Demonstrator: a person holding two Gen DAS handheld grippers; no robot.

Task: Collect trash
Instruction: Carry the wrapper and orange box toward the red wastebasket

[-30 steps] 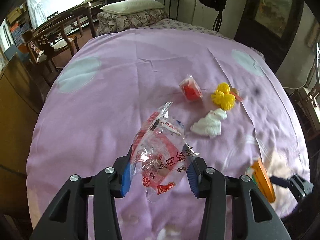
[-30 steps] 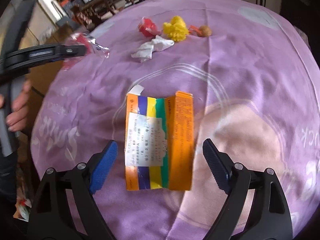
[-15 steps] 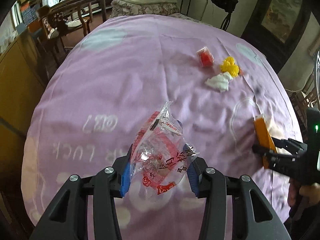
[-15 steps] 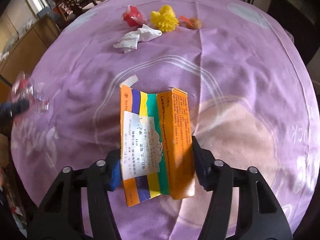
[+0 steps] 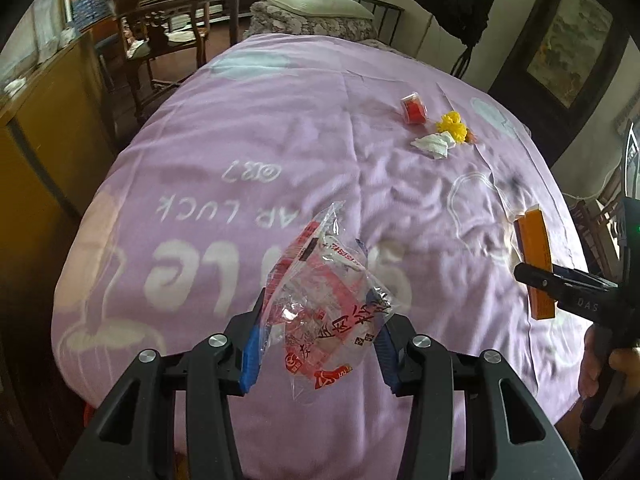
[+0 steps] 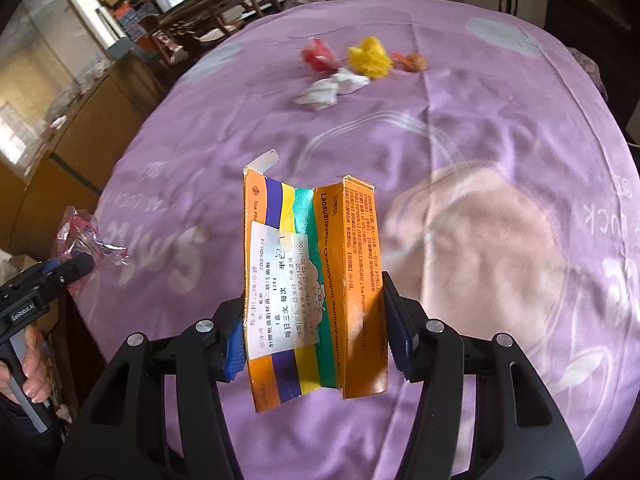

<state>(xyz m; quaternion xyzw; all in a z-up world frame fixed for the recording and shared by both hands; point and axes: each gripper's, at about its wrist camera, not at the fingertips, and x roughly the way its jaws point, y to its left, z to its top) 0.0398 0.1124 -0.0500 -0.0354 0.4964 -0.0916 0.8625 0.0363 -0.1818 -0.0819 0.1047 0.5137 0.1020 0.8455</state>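
Observation:
My left gripper (image 5: 316,344) is shut on a crumpled clear plastic wrapper (image 5: 324,312) with red print, held above the near edge of the purple bedspread (image 5: 280,140). My right gripper (image 6: 318,340) is shut on a flattened orange medicine box (image 6: 312,292) with a white label, lifted off the spread. The same box (image 5: 536,264) shows at the right of the left wrist view. Further off lie a red packet (image 5: 414,107), a yellow pompom (image 5: 452,126) and a crumpled white tissue (image 5: 434,143). In the right wrist view the wrapper (image 6: 82,236) appears at the left edge.
A small orange-brown object (image 6: 412,61) lies beside the pompom (image 6: 370,57). A wooden cabinet (image 5: 44,128) runs along the left of the bed. Wooden chairs (image 5: 168,36) and a pillow (image 5: 316,2) stand beyond it. A hand (image 6: 28,364) grips the left gripper's handle.
The right gripper closed on the orange box and raised it off the spread. The left gripper, still holding the wrapper, drew back toward the bed's near edge.

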